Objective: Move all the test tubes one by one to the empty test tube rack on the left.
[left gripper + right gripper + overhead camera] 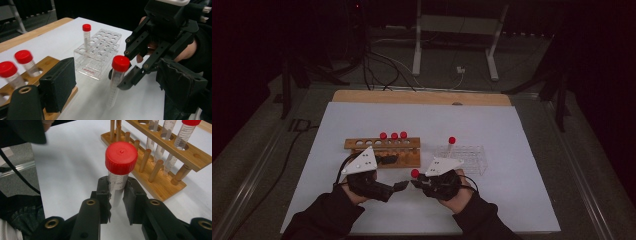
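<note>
Nearest the person, the right gripper (416, 183) clamps its jaws just below the red cap of a clear graduated tube (119, 170) held upright above the white table (512, 200), a label on it starting "Lab" and cut off by a jaw. Facing it, the left gripper (401, 185) has its jaws parted with nothing between them. Farther off stand the wooden rack (382, 151) with three red-capped tubes (394, 136) and the clear plastic rack (98, 56), printed in red with small lettering too fine to read, holding one capped tube (86, 35).
</note>
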